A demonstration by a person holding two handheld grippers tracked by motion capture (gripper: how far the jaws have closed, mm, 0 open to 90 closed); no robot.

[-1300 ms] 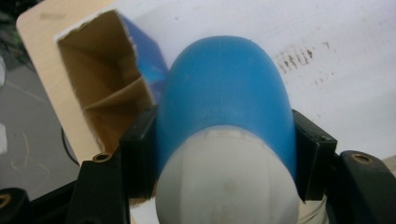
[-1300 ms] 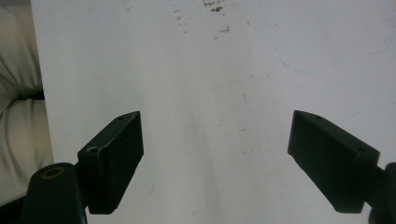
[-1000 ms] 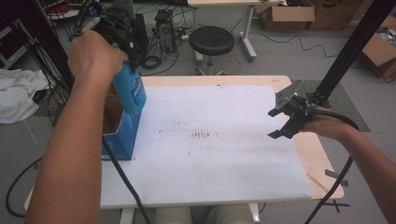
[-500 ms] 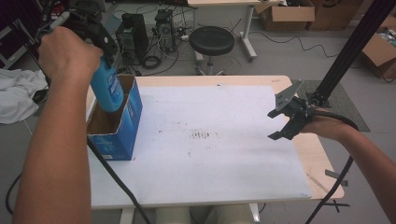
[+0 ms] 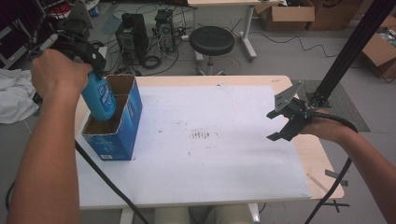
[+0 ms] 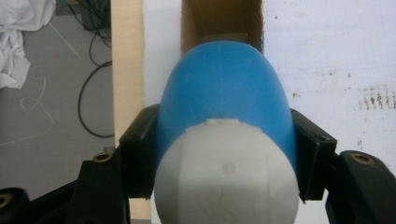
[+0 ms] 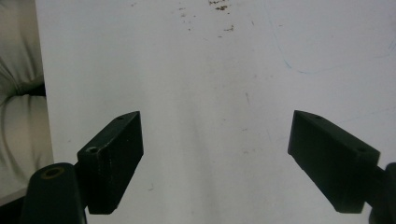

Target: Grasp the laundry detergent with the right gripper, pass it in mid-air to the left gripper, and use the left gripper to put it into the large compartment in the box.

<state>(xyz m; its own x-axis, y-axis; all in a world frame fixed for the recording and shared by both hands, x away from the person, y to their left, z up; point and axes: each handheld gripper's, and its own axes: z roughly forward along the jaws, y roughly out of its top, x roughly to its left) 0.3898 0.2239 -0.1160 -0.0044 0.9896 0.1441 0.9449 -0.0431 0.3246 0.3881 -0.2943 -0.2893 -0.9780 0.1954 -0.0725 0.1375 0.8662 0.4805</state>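
Blue bottle [image 6: 224,98] sits clamped between the left gripper's [image 6: 224,154] jaws, its base inside the box [image 5: 122,122] beyond them. Right gripper [image 7: 215,158] jaws gape wide over the sheet [image 7: 210,70].

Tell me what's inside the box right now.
The lower end of the blue bottle dips into the open box, clamped by the left gripper. Bare cardboard walls show around it. The bottle hides most of the floor, so anything underneath can't be seen.

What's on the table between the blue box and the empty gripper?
Nothing stands there. In the high view, the stretch from the box to the right gripper is bare white sheet, with only small dark smudges on it.
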